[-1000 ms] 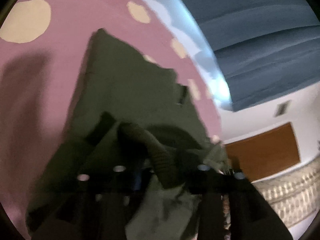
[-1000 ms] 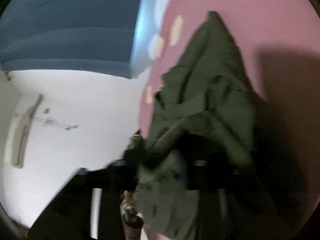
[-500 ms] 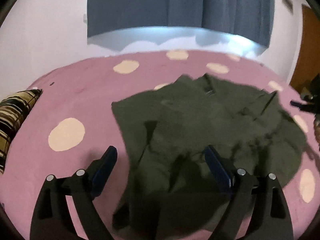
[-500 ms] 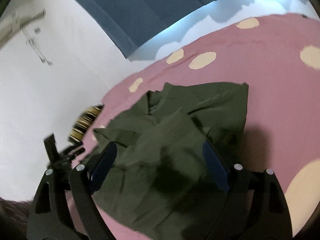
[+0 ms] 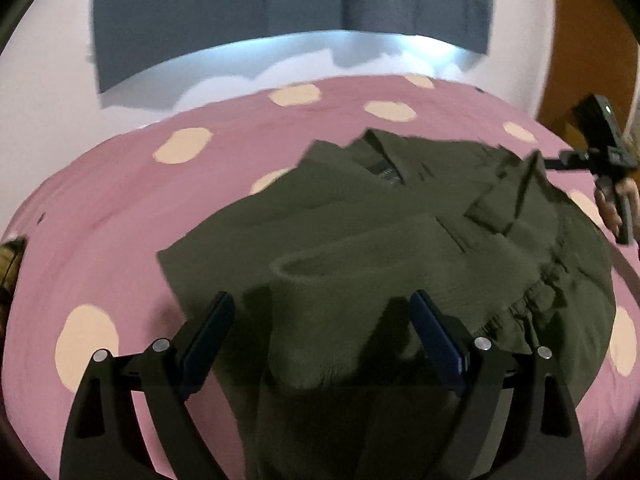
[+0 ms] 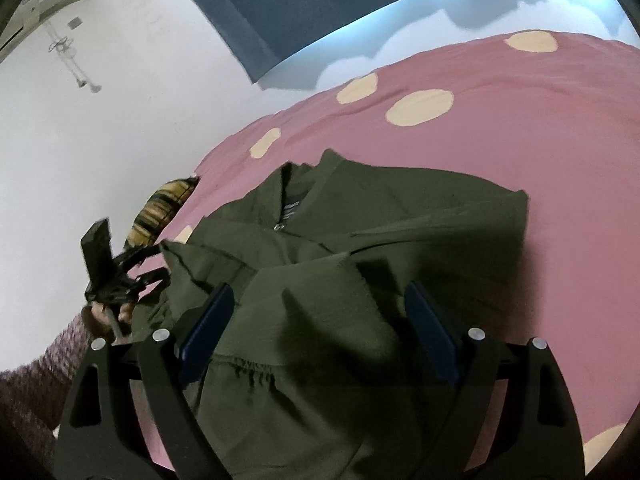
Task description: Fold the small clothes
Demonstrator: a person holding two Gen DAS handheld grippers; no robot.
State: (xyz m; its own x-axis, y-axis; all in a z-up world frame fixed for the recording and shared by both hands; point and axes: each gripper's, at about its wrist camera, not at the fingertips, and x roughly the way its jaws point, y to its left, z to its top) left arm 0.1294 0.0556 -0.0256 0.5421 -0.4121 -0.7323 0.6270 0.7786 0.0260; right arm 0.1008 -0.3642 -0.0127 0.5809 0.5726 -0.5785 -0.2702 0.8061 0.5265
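A dark olive jacket [image 5: 360, 240] lies on the pink bed cover [image 5: 120, 208], collar at the far side, both sleeves folded in over its body. A ribbed cuff [image 5: 316, 268] sits just past my left gripper [image 5: 322, 320], which hovers above the near hem, open, nothing between its blue pads [image 5: 436, 336]. In the right wrist view the same jacket [image 6: 360, 248] fills the middle, zip and collar [image 6: 288, 208] toward the far left. My right gripper [image 6: 316, 316] hangs open over the folded sleeve, pads off the cloth.
The bed cover [image 6: 540, 128] is pink with cream dots. A striped yellow and black cushion [image 6: 160, 212] lies at the bed's edge. Dark blue curtains [image 5: 280, 12] hang behind, a brown door [image 5: 588, 52] stands right. Each view shows the other gripper held in a hand [image 5: 616, 200].
Both grippers let go of the jacket, opened wide, rolled level and drew up and back. The sleeves they carried now lie folded across the jacket's body.
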